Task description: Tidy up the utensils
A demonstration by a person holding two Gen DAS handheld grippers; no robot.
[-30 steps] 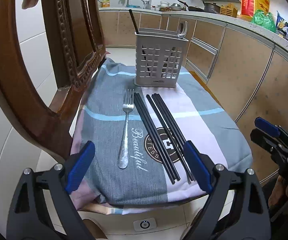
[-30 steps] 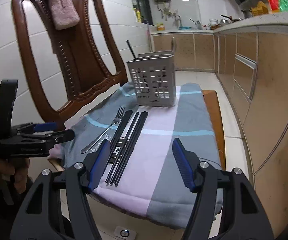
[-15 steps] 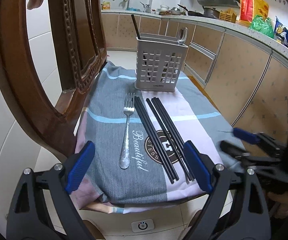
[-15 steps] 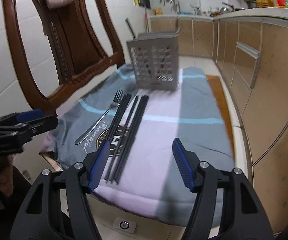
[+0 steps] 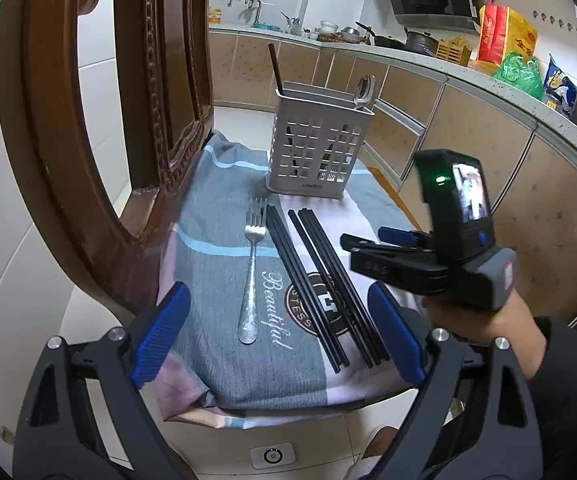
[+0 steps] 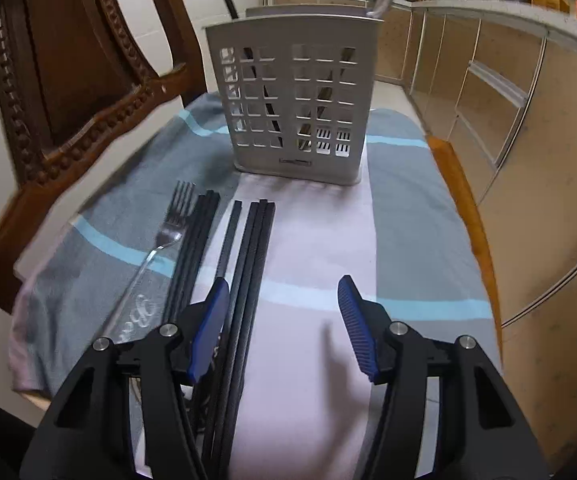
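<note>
Chopsticks [image 6: 244,280] running out of sight under the right gripper [image 6: 282,328] at lower left of its frame, fork [image 6: 156,248] handle smeared by blur, holder [image 6: 294,108] contents half-hidden behind grid, kitchen counter [image 5: 428,56] clutter too small to name

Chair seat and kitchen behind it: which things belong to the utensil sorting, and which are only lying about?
For the job:
fork
black chopsticks
grey utensil holder
right tongs, open

Just there:
patterned cloth
wooden chair back
red bag
green bag
</note>
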